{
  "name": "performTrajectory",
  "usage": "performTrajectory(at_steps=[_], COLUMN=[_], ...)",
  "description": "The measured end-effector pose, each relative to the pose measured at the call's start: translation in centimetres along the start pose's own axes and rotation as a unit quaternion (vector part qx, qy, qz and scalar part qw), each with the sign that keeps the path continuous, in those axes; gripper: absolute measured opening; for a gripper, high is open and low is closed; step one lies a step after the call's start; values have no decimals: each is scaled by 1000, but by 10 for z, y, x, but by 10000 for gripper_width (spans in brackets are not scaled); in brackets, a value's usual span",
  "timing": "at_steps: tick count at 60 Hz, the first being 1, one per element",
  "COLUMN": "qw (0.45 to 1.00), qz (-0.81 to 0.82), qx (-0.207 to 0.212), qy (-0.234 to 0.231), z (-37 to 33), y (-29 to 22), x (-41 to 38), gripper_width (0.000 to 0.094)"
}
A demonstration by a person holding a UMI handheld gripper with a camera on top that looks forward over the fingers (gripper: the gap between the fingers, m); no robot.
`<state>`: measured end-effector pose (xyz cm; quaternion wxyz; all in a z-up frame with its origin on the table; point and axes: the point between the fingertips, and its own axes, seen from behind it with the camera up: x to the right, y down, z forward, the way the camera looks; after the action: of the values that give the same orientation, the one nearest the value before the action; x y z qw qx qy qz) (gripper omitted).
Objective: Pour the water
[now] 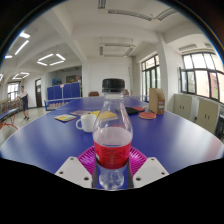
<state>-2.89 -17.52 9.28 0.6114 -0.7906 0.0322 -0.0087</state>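
The tongs (111,172) have two pale grey angular fingers (72,171), each lined with a magenta pad (88,155)

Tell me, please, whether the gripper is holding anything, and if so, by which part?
Yes: the gripper holds a clear bottle of red liquid. Both pink-padded fingers press on its lower body, well below the neck and cap.

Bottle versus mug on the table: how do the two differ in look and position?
The bottle is tall, clear plastic, holding red liquid; the mug is short, white and opaque. The bottle stands between the jaws of the gripper, while the mug sits beyond them, farther back and untouched. The bottle narrows to a neck; the mug is wide-mouthed. Both stand upright on the blue table.
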Motion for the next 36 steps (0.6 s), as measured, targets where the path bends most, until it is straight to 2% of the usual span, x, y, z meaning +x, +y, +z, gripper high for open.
performTrajectory(at_steps=[5, 15, 21, 30, 36], qw=[1000, 998, 993, 964, 922], qz=[-2, -47, -94, -217, -334], qx=[-1, -2, -5, 3, 22], qy=[4, 31, 72, 154, 197], z=[-1, -3, 5, 39, 77], y=[0, -19, -41, -110, -178], x=[1, 22, 57, 130, 164], gripper_width=[341, 342, 340, 342, 341])
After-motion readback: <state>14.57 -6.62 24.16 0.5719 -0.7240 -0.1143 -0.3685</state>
